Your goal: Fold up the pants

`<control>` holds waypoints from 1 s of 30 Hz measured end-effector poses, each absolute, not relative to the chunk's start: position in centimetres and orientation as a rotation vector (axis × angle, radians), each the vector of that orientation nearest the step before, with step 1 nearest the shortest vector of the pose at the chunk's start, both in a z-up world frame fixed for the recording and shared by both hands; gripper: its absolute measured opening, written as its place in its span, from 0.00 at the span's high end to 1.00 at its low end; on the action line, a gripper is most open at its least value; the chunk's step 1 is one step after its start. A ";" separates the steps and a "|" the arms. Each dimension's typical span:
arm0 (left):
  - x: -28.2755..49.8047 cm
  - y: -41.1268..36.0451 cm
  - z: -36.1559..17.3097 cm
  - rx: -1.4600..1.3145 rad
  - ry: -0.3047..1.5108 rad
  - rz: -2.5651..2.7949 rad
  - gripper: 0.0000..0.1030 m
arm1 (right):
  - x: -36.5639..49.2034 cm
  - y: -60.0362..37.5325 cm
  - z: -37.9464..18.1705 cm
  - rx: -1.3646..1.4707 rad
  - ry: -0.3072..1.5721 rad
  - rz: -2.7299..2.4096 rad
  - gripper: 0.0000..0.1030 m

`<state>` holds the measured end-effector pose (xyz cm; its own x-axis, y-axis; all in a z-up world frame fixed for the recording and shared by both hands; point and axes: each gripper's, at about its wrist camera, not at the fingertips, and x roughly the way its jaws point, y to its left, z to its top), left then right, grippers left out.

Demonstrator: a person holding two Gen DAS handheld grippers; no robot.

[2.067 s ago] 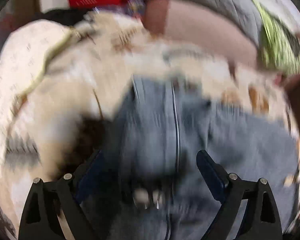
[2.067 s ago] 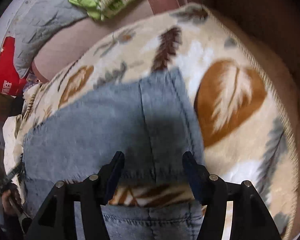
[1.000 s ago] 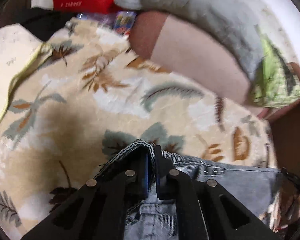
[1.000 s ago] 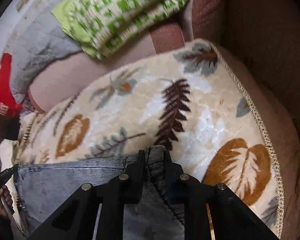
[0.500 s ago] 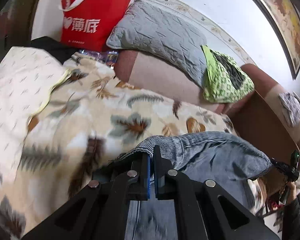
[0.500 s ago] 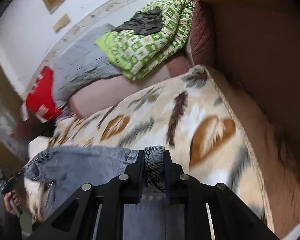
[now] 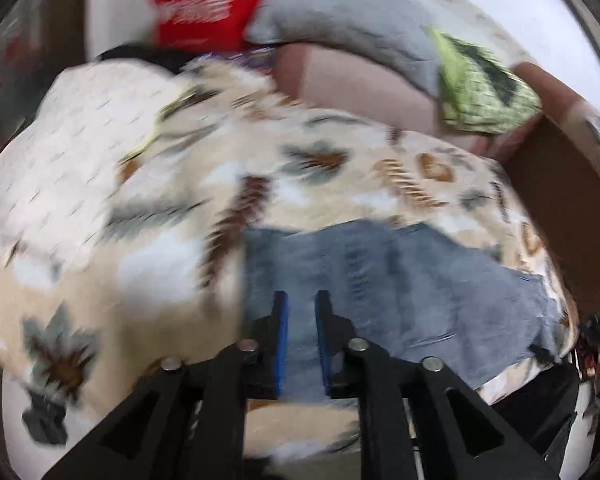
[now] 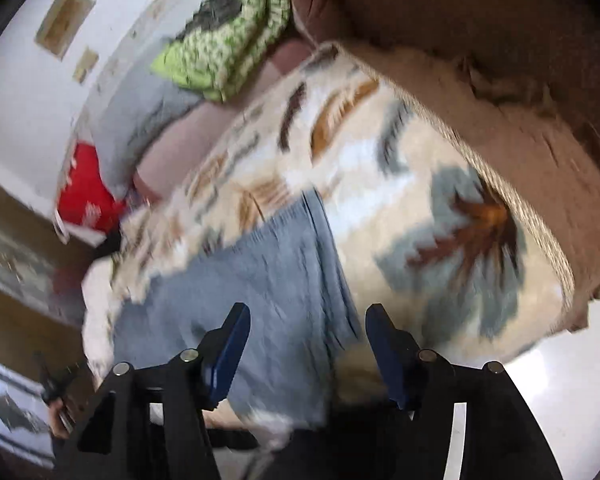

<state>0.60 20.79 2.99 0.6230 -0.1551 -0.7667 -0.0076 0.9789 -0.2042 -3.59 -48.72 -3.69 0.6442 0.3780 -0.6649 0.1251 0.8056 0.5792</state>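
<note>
The blue denim pants lie folded flat on the leaf-patterned blanket; they also show in the right wrist view. My left gripper hovers over the pants' left part, its jaws a small gap apart with nothing between them. My right gripper is open wide and empty above the pants' right edge. Both views are blurred by motion.
A grey pillow, a green patterned cloth and a red bag lie along the sofa back. The brown sofa arm bounds the blanket on the right. A white dotted cover lies to the left.
Both grippers held the lifted denim edge half a second ago. Now both have let go; the pants lie flat and the grippers have pulled back, the right one opening wide.
</note>
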 end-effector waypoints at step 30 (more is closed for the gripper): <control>3.6 14.3 -5.9 -0.030 0.956 -0.054 0.52 | 3.6 -42.9 -0.9 0.304 0.886 -0.021 0.44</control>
